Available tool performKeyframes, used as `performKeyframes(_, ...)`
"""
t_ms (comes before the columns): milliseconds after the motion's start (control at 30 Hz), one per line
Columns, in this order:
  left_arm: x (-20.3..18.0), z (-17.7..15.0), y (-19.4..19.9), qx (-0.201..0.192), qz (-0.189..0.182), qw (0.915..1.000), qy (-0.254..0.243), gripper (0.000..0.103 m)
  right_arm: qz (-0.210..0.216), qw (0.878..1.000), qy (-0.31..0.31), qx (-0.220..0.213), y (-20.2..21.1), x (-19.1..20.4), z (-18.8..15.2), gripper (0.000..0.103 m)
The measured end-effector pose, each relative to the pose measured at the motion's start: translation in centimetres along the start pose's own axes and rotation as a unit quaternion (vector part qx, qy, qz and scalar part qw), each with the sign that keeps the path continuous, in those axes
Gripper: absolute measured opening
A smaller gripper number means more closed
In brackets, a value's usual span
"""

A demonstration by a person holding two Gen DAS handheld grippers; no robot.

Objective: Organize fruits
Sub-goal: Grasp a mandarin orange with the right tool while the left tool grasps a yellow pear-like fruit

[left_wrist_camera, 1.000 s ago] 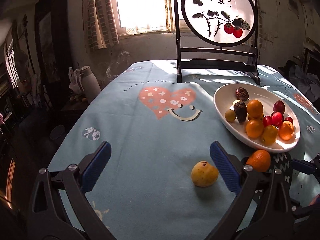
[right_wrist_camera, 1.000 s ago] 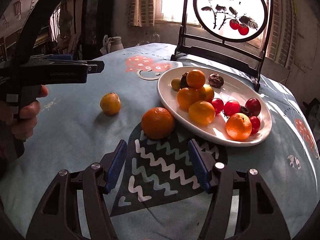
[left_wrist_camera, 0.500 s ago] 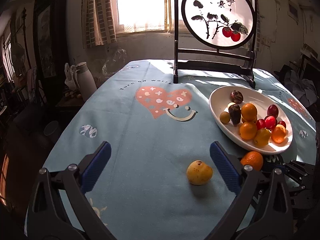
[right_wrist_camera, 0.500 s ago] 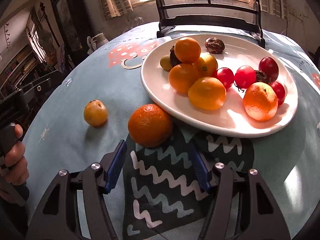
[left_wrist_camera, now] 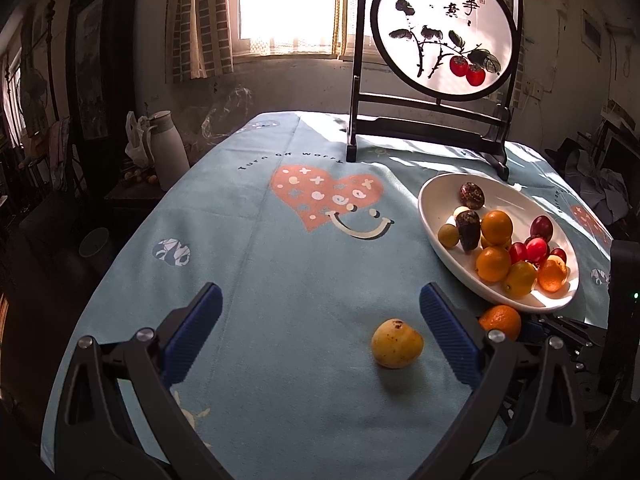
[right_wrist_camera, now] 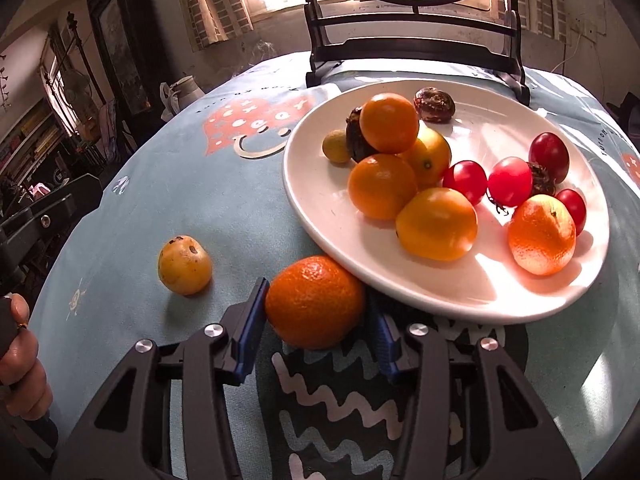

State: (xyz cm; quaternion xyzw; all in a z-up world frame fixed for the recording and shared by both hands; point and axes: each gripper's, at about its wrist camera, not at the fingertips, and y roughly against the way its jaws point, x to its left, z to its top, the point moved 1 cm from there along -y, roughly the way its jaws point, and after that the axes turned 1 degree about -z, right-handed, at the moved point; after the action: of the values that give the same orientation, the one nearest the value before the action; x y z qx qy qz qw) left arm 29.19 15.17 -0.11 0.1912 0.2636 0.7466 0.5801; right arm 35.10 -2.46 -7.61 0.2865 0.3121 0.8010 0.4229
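Now right claw (right_wrist_camera: 316,334) closing — around orange (right_wrist_camera: 314,302).

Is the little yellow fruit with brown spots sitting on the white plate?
No, the little yellow fruit with brown spots lies on the blue tablecloth, apart from the white plate.

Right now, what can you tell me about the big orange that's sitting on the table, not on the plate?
The orange is round with bumpy, dimpled peel, bright orange and whole. It sits on the tablecloth right against the near edge of the white plate. The right gripper has just been closing, and its blue pads hug the orange on both sides. A small yellow fruit lies apart on its left.
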Motion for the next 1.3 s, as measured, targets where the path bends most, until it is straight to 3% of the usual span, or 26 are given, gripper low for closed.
performKeyframes(100,-0.2,-0.1,-0.1,0.000,0.002,1.0000,-0.006,0.101,0.007,1.000,0.000,0.000,0.1,0.0,-0.1,0.046)
performKeyframes(300,-0.7,-0.2,-0.1,-0.002,0.003,0.9999,-0.016,0.101,0.063,0.998,-0.016,-0.018,3.8,-1.6,-1.5,0.046)
performKeyframes(467,-1.6,-0.7,-1.0,0.016,-0.021,0.9993,-0.028,0.101,0.050,0.997,-0.009,-0.061,7.9,-4.2,-3.1,0.045)
performKeyframes(600,-3.0,-1.8,-2.9,0.045,-0.034,0.9970,-0.053,0.100,0.049,0.996,-0.028,-0.063,9.0,-6.0,-4.0,0.045)
performKeyframes(667,-3.8,-2.4,-3.5,0.051,-0.030,0.9956,-0.073,0.097,0.067,0.995,-0.043,-0.063,9.4,-6.5,-4.1,0.045)
performKeyframes(800,-4.8,-3.0,-4.3,0.068,-0.049,0.9924,-0.090,0.079,0.080,0.993,-0.042,-0.076,10.3,-6.1,-4.2,0.045)
performKeyframes(967,-5.5,-3.5,-4.6,0.068,-0.050,0.9909,-0.105,0.078,0.088,0.992,-0.042,-0.075,10.7,-6.0,-4.4,0.045)
performKeyframes(1233,-5.9,-4.1,-5.3,0.085,-0.058,0.9878,-0.117,0.054,0.084,0.993,-0.046,-0.073,10.7,-6.2,-4.4,0.045)
performKeyframes(1300,-5.9,-4.1,-5.5,0.089,-0.059,0.9876,-0.115,0.053,0.086,0.993,-0.046,-0.071,10.7,-6.1,-4.4,0.045)
